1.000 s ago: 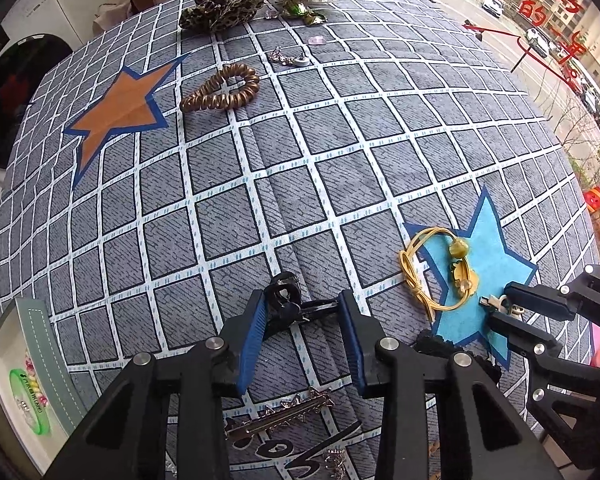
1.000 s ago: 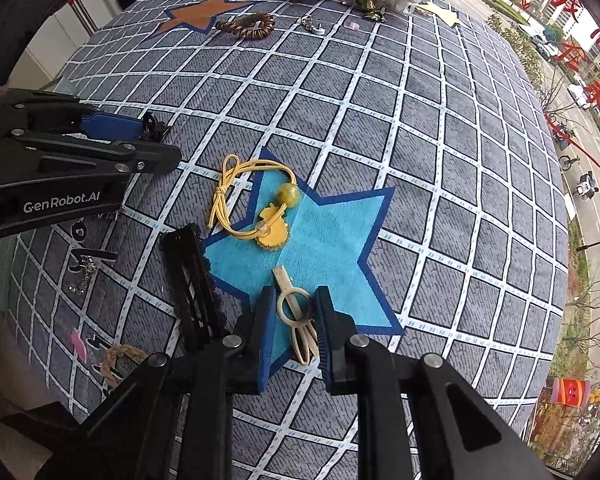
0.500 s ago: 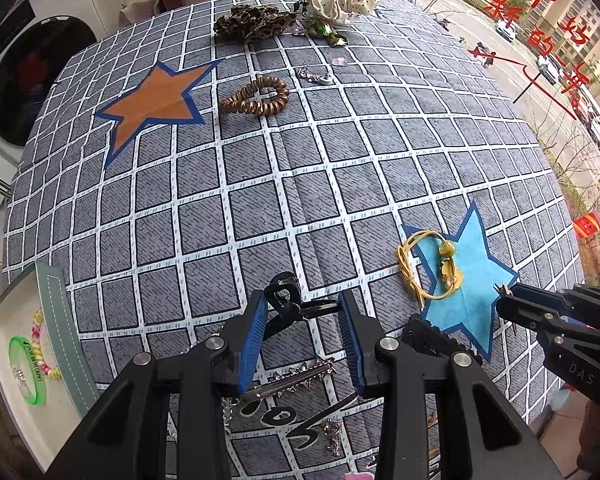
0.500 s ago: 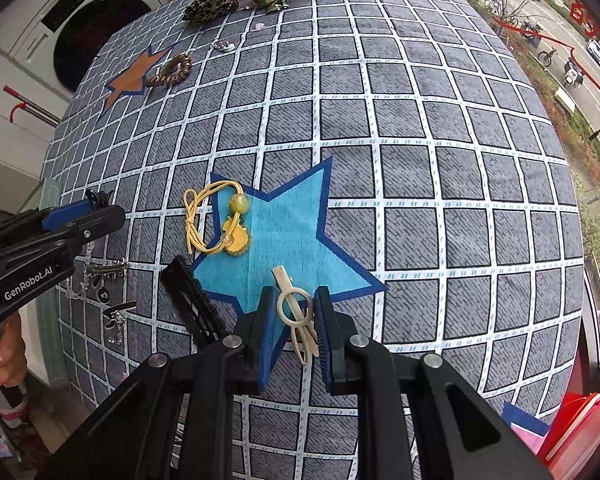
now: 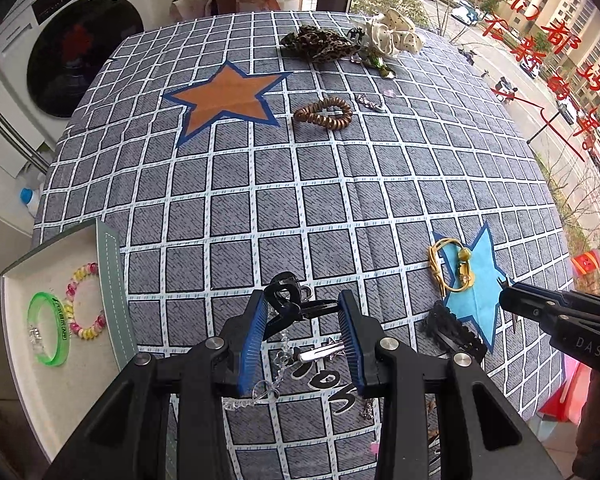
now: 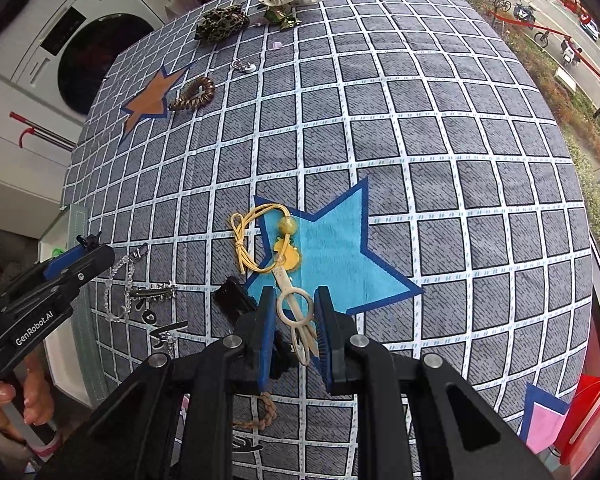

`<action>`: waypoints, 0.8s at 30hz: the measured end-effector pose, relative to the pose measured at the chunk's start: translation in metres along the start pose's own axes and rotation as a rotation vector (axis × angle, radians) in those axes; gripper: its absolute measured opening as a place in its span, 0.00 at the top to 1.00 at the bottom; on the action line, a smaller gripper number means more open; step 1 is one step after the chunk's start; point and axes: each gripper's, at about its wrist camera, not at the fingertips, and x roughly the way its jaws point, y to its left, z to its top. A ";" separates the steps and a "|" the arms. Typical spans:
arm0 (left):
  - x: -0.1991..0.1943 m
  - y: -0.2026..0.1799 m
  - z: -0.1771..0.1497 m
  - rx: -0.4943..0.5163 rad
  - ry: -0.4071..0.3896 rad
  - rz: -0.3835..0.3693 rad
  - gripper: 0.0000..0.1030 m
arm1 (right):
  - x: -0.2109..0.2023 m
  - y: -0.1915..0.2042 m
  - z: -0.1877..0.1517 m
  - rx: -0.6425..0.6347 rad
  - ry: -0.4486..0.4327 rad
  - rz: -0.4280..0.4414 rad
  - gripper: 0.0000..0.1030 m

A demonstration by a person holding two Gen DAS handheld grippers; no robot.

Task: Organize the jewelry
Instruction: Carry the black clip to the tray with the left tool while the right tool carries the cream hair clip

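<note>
Clips are both up off the cloth (image 5: 300,184) now. L gripper (image 5: 302,328) pinches the black clip (image 5: 288,304); R gripper (image 6: 294,320) pinches the cream clip (image 6: 296,312) over the blue star (image 6: 332,248). A sec ago both sat lower. Tray (image 5: 16,320) waits at left, maybe next.

right gripper (image 6: 293,322) clamps cream hair clip (image 6: 297,316) | above blue star (image 6: 332,256) | yellow cord (image 6: 256,240) beside

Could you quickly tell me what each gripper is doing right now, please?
Left gripper: closed on the black claw clip.
Right gripper: closed on the cream hair clip.
</note>
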 end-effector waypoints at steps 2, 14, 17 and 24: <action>-0.004 0.009 -0.001 -0.023 -0.011 0.008 0.58 | -0.002 0.012 0.004 -0.024 -0.002 0.012 0.80; -0.039 0.101 -0.043 -0.211 -0.052 0.114 0.58 | 0.004 0.123 0.021 -0.215 0.008 0.131 0.80; -0.042 0.131 -0.059 -0.270 -0.044 0.153 0.58 | 0.012 0.158 0.019 -0.275 0.023 0.169 0.80; -0.037 0.189 -0.095 -0.387 -0.004 0.222 0.58 | 0.037 0.239 0.007 -0.406 0.073 0.244 0.80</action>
